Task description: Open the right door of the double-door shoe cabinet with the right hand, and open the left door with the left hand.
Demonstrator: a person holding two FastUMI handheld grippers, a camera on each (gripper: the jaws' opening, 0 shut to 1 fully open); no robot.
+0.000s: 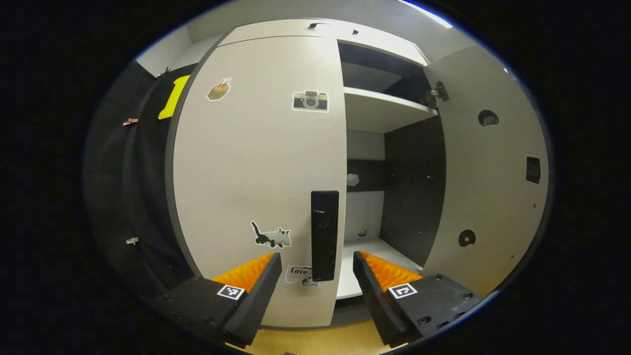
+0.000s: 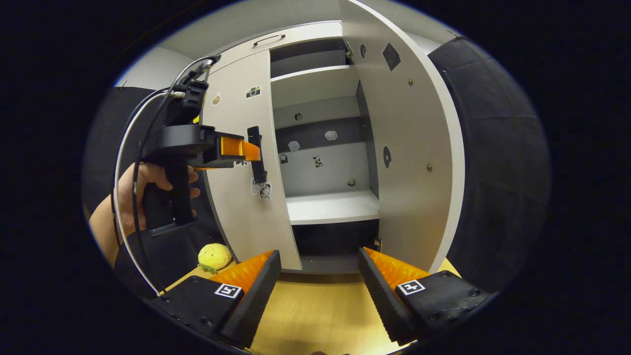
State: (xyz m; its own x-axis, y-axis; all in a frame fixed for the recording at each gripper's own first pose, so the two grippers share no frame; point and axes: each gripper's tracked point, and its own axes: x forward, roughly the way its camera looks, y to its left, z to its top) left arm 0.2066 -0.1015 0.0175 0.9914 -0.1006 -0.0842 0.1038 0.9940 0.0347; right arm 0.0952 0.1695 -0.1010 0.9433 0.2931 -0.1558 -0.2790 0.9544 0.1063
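Black and upright, the left door's handle [image 1: 325, 235] stands dead ahead of the left gripper [image 1: 317, 268], its lower end reaching down between the two spread fingers; the jaws are released and I cannot tell whether either pad touches it yet. Its long axis runs vertically, along the door's free edge, so the fingers would close across it from either side. The left door [image 1: 256, 162] is shut, and the right door [image 2: 409, 148] already stands swung wide, baring the shelves [image 2: 333, 207]. The right gripper [image 2: 319, 268] hangs back, jaws apart and empty, well clear of the cabinet, so the left hand [image 2: 148, 197] is the nearer one by far
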